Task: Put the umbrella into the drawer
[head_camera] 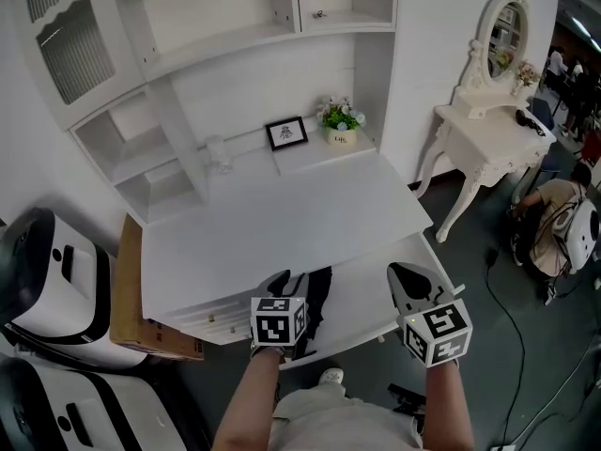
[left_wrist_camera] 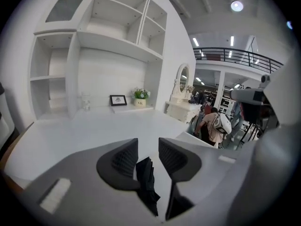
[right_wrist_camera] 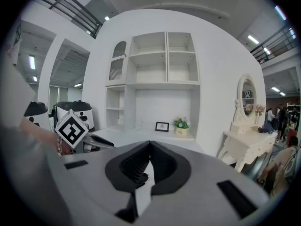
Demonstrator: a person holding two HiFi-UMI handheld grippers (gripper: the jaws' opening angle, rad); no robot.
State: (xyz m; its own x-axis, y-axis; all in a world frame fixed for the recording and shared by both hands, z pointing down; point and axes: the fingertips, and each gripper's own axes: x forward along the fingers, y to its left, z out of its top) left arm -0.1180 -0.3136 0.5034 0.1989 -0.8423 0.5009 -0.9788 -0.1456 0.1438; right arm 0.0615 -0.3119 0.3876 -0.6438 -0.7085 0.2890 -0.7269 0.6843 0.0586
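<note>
The folded black umbrella (head_camera: 319,301) lies in the open white drawer (head_camera: 364,291) at the desk's front edge. My left gripper (head_camera: 287,280) hovers just left of and above it, jaws partly apart and holding nothing. Looking along those jaws in the left gripper view, the umbrella (left_wrist_camera: 146,178) shows below the gap of the left gripper (left_wrist_camera: 147,147), clear of the pads. To the right, above the drawer's right half, my right gripper (head_camera: 406,276) is shut with nothing in it. In its own view the right gripper (right_wrist_camera: 149,146) has its tips touching, and the left gripper's marker cube (right_wrist_camera: 71,130) sits at the left.
On the white desk (head_camera: 282,224) stand a small picture frame (head_camera: 286,132) and a potted plant (head_camera: 340,120) at the back, under shelves. A dressing table with mirror (head_camera: 493,130) is to the right, a person (head_camera: 556,216) crouched beside it. A cardboard box (head_camera: 141,327) and white machines (head_camera: 47,280) flank the left.
</note>
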